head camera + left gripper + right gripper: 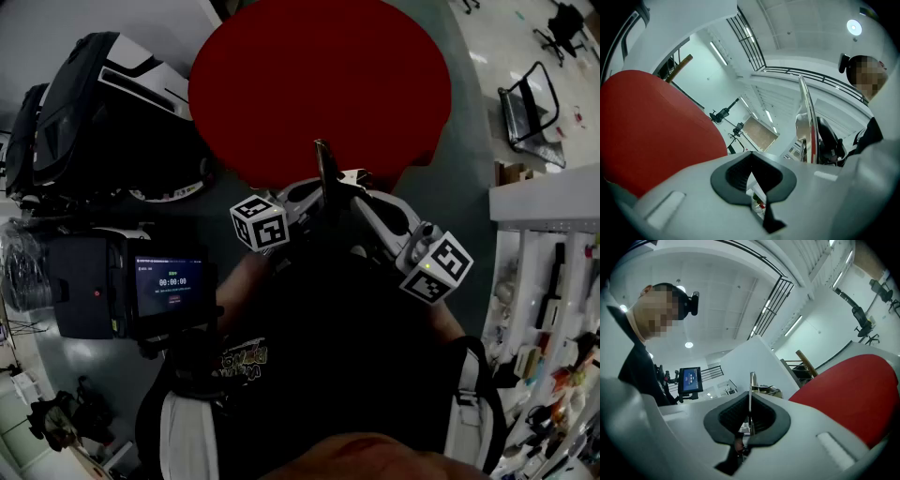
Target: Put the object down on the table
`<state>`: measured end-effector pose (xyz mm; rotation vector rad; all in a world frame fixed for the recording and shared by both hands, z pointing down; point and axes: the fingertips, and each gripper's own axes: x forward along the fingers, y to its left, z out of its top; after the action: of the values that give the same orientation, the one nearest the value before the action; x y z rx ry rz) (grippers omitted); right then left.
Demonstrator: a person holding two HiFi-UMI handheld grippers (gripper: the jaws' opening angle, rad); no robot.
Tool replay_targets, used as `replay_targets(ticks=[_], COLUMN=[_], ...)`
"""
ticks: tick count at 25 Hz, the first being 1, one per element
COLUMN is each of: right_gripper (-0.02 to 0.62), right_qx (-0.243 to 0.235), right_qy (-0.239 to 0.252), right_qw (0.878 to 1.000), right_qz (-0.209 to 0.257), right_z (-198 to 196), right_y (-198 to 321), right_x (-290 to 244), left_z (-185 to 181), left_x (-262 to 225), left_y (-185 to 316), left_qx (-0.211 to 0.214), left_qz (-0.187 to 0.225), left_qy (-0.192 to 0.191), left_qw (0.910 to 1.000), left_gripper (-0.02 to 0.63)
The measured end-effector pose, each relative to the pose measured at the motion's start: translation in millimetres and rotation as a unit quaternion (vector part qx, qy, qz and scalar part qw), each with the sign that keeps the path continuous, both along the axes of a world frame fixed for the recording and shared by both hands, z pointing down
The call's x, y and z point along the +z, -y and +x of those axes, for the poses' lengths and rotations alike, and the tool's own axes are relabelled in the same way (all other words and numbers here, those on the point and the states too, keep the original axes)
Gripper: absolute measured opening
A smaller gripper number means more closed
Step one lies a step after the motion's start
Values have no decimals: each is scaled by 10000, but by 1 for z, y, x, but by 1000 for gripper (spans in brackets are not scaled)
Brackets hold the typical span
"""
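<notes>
A round red table (pixel 319 84) lies ahead of me, its top bare. Both grippers are held close to my body, before the table's near edge, with their tips together. My right gripper (pixel 339 184) (pixel 750 416) is shut on a thin shiny metal utensil (pixel 752 385) that stands edge-on between its pads. The utensil (pixel 322 161) points up toward the table. In the left gripper view the utensil (pixel 808 117) rises at the right, apart from my left gripper (pixel 751 177). My left gripper (pixel 302 195) looks shut with nothing between its pads.
Black cases (pixel 89 117) stand on the floor at the left. A camera with a lit screen (pixel 169 284) stands beside my left side. White shelves (pixel 548 272) full of small items line the right. A wire rack (pixel 532 103) lies at the far right.
</notes>
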<state>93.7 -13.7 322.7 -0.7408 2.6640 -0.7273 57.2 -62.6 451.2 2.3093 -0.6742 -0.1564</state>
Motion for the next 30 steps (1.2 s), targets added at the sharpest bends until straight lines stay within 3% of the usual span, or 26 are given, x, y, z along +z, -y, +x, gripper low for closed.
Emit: replay_targets(ticks=[23, 30], right_gripper=[5, 5], right_qx=[87, 171], right_qy=[-59, -223], right_qw=[9999, 9996], right_qz=[-30, 3], right_z=[0, -48], right_y=[-1, 1], right_x=[3, -1], left_z=[0, -41], left_x=[3, 0], left_y=[-3, 1], left_qx=[50, 147], left_qz=[-6, -14], left_qy=[-93, -257], left_qw=[9999, 9996], left_gripper=[11, 11])
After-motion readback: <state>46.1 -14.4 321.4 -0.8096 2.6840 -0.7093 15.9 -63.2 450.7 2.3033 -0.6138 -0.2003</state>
